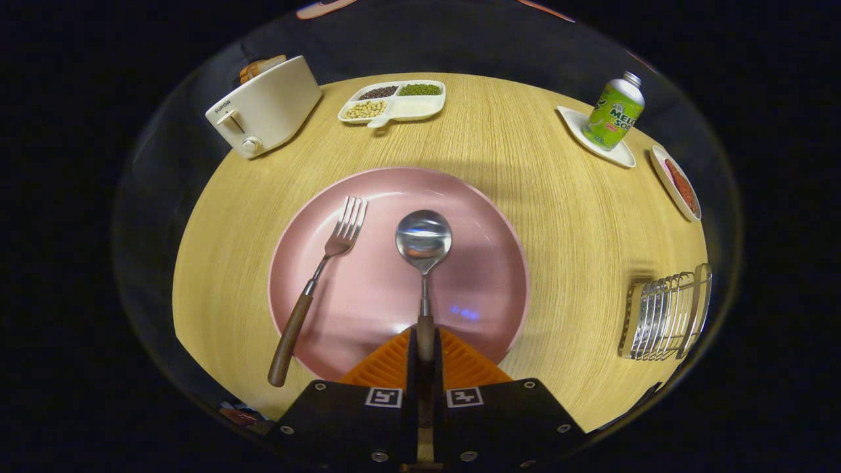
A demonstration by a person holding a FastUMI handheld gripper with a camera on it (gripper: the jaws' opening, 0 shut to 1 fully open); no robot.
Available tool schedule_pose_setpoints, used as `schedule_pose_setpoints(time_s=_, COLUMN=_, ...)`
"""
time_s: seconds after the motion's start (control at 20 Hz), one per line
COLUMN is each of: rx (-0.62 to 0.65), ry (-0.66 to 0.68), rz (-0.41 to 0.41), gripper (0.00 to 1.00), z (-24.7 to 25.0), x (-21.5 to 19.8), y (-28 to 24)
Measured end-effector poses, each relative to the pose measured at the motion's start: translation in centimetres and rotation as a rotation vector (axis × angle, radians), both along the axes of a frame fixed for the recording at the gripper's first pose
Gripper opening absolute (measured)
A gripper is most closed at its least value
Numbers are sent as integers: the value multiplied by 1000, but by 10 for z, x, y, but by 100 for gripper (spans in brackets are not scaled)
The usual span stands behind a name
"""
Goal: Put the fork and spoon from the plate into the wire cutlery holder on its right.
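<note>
Spoon (424, 240), shiny steel bowl with a brown wooden handle, is clamped by that handle between the fingers of the gripper (425, 348), bowl ahead over the pink plate (486, 217). Fork (315, 289), matching, is seen lying left; wire cutlery holder (667, 318) far right.

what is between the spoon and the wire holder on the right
Nothing visible. The gripper is shut on the spoon handle; only the pink plate rim and bare table lie before the wire holder.
</note>
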State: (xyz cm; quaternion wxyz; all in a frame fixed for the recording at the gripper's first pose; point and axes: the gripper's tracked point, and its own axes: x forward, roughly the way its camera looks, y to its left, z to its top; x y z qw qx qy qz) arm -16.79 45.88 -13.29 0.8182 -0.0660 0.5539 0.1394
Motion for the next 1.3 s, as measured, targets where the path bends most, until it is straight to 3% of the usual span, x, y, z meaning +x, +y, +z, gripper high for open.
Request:
schedule_pose_setpoints(time_s=0.3, rx=59, ry=-33, rz=-4, gripper=7, z=21, x=0, y=-5)
schedule_pose_setpoints(time_s=0.6, rx=106, ry=-121, rz=-69, gripper=6, z=54, x=4, y=-33)
schedule_pose_setpoints(time_s=1.0, rx=117, ry=-182, rz=-204, gripper=7, z=89, x=1, y=-110)
schedule_pose_setpoints(time_s=1.3, rx=50, ry=-200, rz=-267, gripper=6, z=109, x=-6, y=-174)
